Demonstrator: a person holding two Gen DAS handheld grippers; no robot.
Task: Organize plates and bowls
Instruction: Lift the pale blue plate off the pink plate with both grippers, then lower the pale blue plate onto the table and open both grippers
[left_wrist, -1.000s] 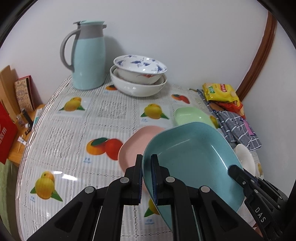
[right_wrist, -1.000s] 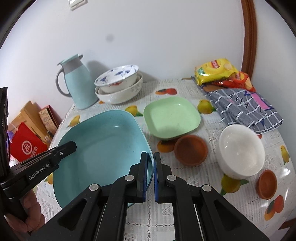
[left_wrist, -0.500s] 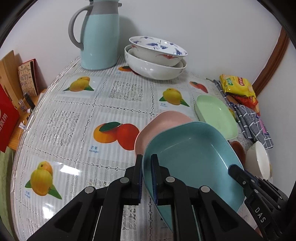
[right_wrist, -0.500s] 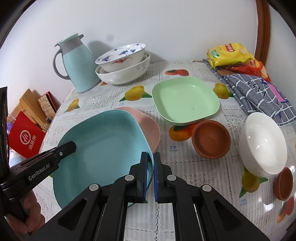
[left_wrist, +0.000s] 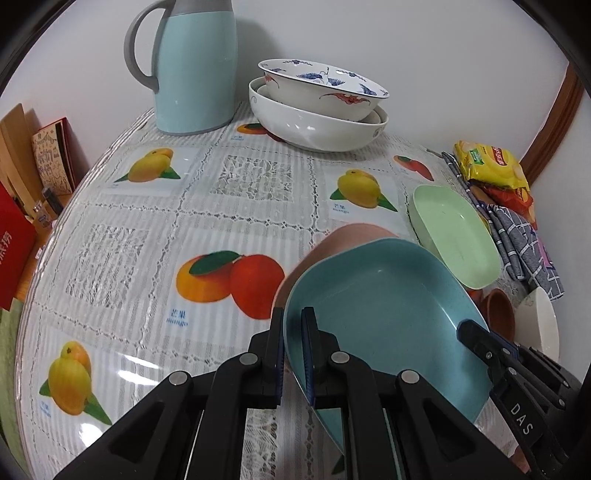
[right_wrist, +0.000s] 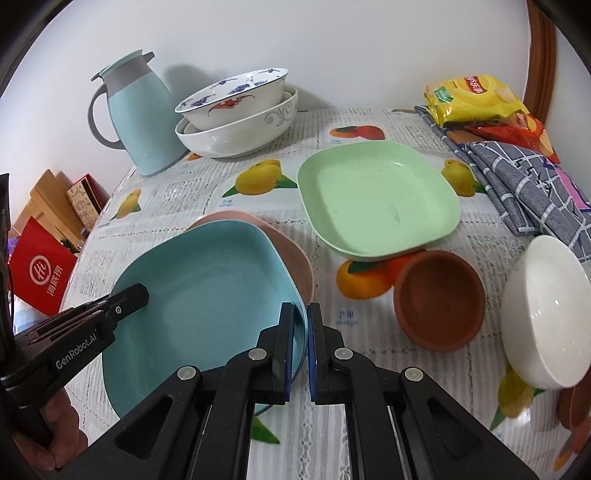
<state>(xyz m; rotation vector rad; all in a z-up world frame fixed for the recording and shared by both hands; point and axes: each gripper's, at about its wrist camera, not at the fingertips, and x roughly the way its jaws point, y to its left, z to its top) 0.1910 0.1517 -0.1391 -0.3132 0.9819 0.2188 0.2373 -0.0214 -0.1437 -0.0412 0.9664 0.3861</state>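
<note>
Fruit-print tablecloth (left_wrist: 236, 206), white wall (right_wrist: 332, 37), both grippers (left_wrist: 292, 334) (right_wrist: 300, 332) clamping blue plate (right_wrist: 199, 291) rim

Open desk (left_wrist: 207, 221) stretches left of the pink plate (left_wrist: 347, 240), bare up to the thermos jug (left_wrist: 195, 70) and stacked porcelain bowls (left_wrist: 317, 110) at the back. On the right, passage is tight: green plate (right_wrist: 376, 199), terracotta bowl (right_wrist: 439, 299) and white bowl (right_wrist: 543, 310) sit close together, with folded checked cloth (right_wrist: 524, 184) beyond.

Left gripper (left_wrist: 293, 341) pinches blue plate (left_wrist: 376, 310) over pink plate (left_wrist: 332, 243).
</note>
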